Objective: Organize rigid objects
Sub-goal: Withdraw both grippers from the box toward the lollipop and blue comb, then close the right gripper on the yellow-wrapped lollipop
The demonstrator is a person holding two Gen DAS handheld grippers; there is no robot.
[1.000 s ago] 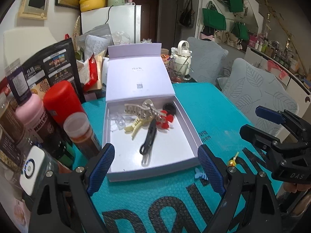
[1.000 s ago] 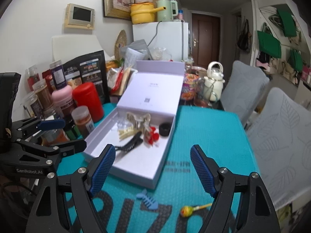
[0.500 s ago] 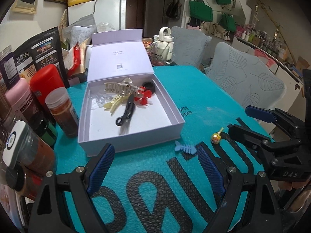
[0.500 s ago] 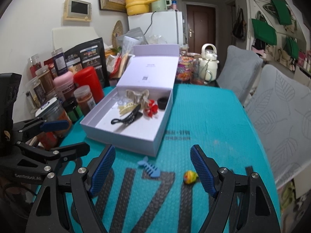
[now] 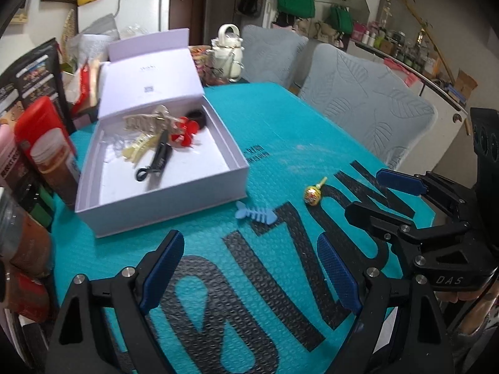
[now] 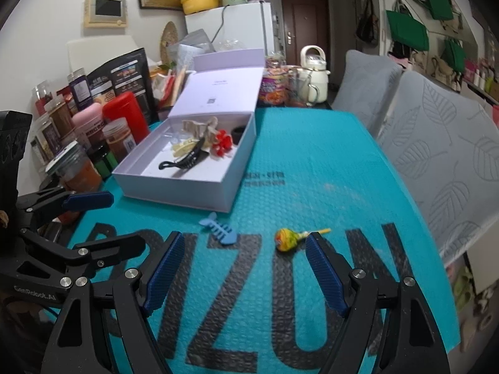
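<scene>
An open lilac box [image 5: 162,208] [image 6: 174,188] sits on the teal mat with its lid tipped back; several hair clips lie inside, among them a black clip [image 5: 156,163] [image 6: 184,163] and a red one [image 6: 222,141]. A blue fishbone clip [image 5: 255,214] [image 6: 218,229] lies on the mat just in front of the box. A wrapped lollipop [image 5: 313,192] [image 6: 285,239] lies to its right. My left gripper [image 5: 249,271] hangs open above the mat, nearer than the fishbone clip. My right gripper [image 6: 241,268] is open too, just short of the lollipop. Both are empty.
Jars, a red canister [image 6: 126,115] and dark packets crowd the mat's left edge beside the box. A cream kettle [image 6: 313,76] and a snack tub stand behind it. Two grey chairs [image 6: 436,149] line the right side. Each gripper shows in the other's view.
Both grippers have drawn back from the box and tilted down. The box now sits farther off, and the fishbone clip and lollipop have come into fuller view. Jaws unchanged.
</scene>
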